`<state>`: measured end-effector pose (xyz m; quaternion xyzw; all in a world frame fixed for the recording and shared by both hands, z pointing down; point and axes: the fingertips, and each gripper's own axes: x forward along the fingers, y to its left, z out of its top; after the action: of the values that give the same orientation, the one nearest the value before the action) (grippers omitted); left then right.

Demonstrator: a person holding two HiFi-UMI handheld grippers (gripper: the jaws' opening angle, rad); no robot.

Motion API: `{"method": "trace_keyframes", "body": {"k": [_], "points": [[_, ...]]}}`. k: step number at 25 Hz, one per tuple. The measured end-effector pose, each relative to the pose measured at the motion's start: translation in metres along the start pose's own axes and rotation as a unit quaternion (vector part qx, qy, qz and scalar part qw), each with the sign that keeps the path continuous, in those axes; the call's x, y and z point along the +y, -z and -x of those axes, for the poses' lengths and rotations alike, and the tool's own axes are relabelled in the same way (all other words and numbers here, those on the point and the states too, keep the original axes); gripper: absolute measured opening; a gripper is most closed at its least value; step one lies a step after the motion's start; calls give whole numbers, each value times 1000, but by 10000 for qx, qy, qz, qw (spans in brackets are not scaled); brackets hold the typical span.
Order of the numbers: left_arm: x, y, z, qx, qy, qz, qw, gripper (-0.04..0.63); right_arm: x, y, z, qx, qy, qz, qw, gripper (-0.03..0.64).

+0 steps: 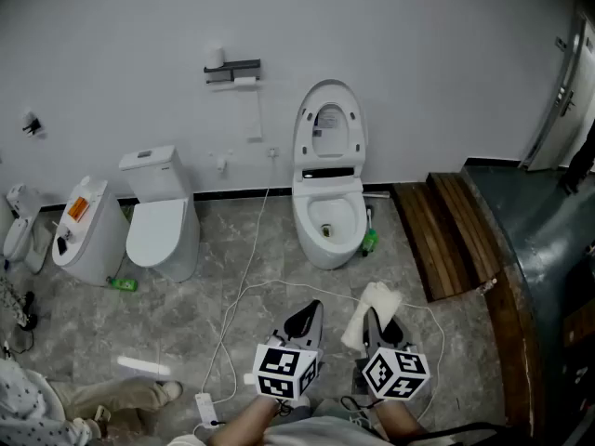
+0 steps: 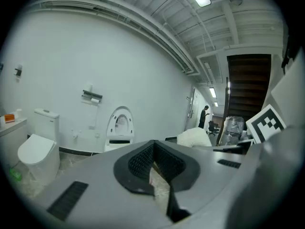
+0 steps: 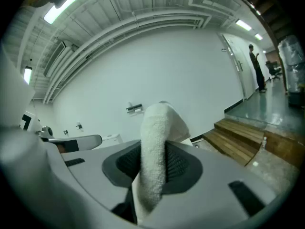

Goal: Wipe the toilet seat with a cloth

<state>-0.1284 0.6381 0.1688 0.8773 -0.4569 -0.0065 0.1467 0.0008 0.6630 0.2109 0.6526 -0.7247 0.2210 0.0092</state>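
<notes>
Grey stone floor (image 1: 232,277) and a white wall (image 1: 139,26) are seen. The open toilet (image 1: 328,244), with its lid up, is found in the upper middle of the head view, well apart from both tongs. No wiping is judged to be done yet, so the whole seat is left. The white cloth (image 3: 155,147) is clamped in the right tongs (image 1: 379,331) at the lower middle. The left tongs (image 1: 304,321) are shut together with nothing held. Both are held low, close to the body, and pointed almost level toward the toilet.
</notes>
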Motion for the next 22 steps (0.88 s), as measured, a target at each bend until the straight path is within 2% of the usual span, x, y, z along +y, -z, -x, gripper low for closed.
{"method": "trace_keyframes", "body": {"k": [16, 22], "points": [[13, -1, -41, 22, 81, 23, 10000, 2, -17, -13, -39, -2, 46, -21, 10000, 100], [15, -17, -70, -70, 125, 137, 9998, 2, -21, -30, -69, -26, -155, -96, 9998, 100]]}}
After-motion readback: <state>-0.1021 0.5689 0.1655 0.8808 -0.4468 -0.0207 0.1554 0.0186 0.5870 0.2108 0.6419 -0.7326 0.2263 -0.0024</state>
